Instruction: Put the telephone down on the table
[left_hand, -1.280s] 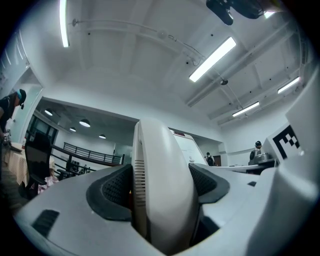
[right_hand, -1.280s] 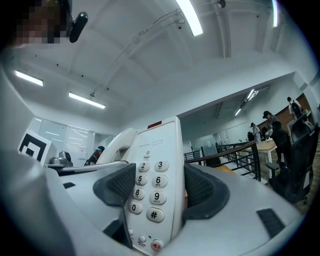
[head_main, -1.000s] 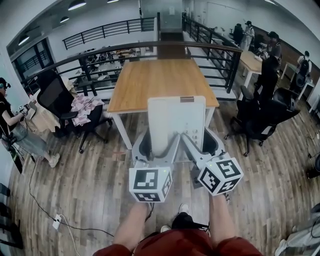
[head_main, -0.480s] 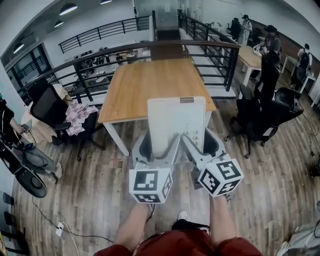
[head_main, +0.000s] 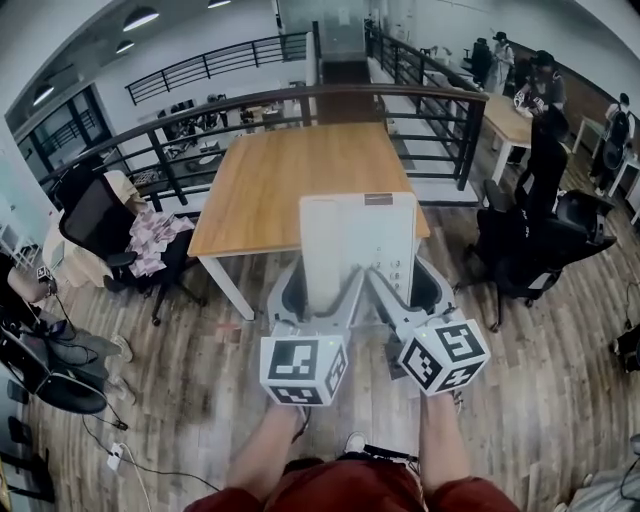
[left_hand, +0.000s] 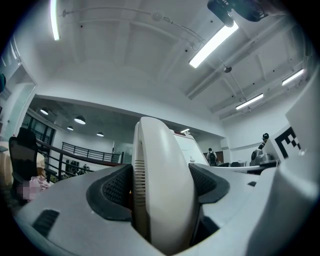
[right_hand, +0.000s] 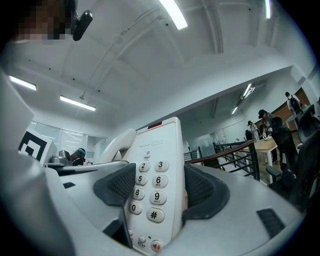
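Observation:
A white telephone (head_main: 356, 250) is held upright between both grippers, its blank back toward me, above the wooden floor in front of the wooden table (head_main: 310, 170). My left gripper (head_main: 318, 300) is shut on the handset side (left_hand: 160, 195). My right gripper (head_main: 398, 295) is shut on the keypad side (right_hand: 155, 195), where the number keys show. Both marker cubes sit just above my forearms.
Black office chairs stand left (head_main: 105, 225) and right (head_main: 530, 250) of the table. A black railing (head_main: 330, 100) runs behind it. A second table (head_main: 510, 115) with people around it is at the far right. A cable (head_main: 130, 450) lies on the floor at the left.
The view has shifted a little, so the table sits slightly lower and nearer. The person at the left edge has slipped mostly out of sight. Both grippers keep the same hold on the telephone.

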